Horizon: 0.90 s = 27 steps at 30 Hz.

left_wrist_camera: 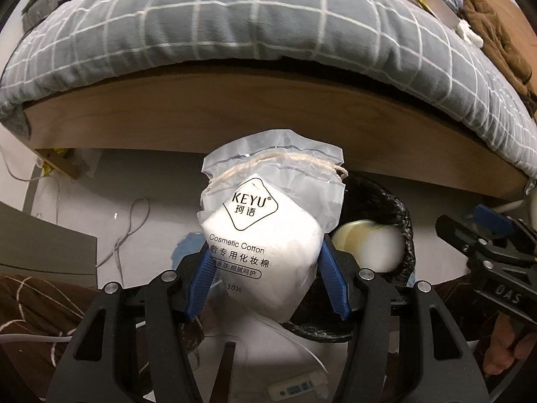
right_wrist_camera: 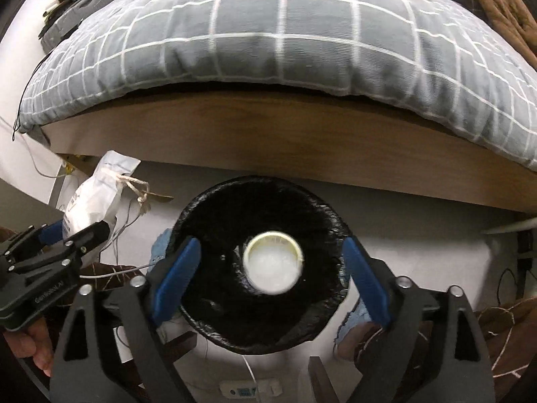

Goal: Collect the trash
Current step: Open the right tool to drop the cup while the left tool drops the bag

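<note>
My left gripper (left_wrist_camera: 265, 265) is shut on a white drawstring bag of cosmetic cotton (left_wrist_camera: 268, 231), held upright just left of a black-lined trash bin (left_wrist_camera: 399, 215). The bag (right_wrist_camera: 92, 201) and left gripper (right_wrist_camera: 77, 231) also show at the left of the right wrist view. My right gripper (right_wrist_camera: 268, 268) is open, its blue fingers (right_wrist_camera: 176, 275) spread above the bin (right_wrist_camera: 208, 221). A white round cup (right_wrist_camera: 273, 262), blurred, hangs in the bin's mouth, free of the fingers. The cup (left_wrist_camera: 369, 245) shows blurred in the left wrist view too, with the right gripper (left_wrist_camera: 483, 235) at the right edge.
A wooden bed frame (right_wrist_camera: 268, 134) with a grey checked duvet (right_wrist_camera: 268, 40) runs behind the bin. Cables (left_wrist_camera: 131, 231) lie on the pale floor at left. A brown blanket (right_wrist_camera: 503, 336) lies at the lower right, and blue cloth (right_wrist_camera: 161, 248) beside the bin.
</note>
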{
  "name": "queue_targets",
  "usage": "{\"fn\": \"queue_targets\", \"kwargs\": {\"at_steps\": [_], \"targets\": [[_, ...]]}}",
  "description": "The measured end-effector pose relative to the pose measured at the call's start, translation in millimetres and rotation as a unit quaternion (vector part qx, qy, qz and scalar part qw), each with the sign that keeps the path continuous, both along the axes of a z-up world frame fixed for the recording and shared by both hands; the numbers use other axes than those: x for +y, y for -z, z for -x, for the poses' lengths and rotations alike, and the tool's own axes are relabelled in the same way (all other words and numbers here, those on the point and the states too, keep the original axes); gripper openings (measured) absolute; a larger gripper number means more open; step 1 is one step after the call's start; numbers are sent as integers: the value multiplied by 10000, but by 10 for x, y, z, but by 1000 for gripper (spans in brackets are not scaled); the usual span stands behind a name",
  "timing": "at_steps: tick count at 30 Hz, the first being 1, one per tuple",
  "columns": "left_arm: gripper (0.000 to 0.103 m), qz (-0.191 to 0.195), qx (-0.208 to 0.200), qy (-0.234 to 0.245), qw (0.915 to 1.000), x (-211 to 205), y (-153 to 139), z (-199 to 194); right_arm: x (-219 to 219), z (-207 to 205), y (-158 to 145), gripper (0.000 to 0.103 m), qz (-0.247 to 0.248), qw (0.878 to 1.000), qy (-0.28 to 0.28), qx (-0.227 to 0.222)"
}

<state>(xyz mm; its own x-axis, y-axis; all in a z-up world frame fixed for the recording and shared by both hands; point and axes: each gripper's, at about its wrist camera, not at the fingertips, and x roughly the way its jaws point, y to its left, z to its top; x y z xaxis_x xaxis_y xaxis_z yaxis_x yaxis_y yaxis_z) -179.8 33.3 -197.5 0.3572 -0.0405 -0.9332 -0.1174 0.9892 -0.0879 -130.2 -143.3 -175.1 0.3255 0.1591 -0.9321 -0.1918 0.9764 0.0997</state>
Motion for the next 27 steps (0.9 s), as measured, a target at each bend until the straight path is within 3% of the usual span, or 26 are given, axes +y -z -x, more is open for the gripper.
{"fn": "queue_targets", "kwargs": {"at_steps": [7, 16, 24, 27], "targets": [[57, 47, 65, 418, 9991, -339, 107, -121, -397, 43, -33, 94, 90, 9994, 317, -83], [57, 103, 160, 903, 9957, -813, 140, -259, -1010, 89, -60, 95, 9, 9963, 856, -72], [57, 124, 228, 1115, 9934, -1032, 194, -278, -1221, 121, -89, 95, -35, 9927, 1203, -128], [62, 89, 215, 1133, 9933, -1044, 215, -292, -1235, 113, -101, 95, -42, 9923, 1231, -126]]}}
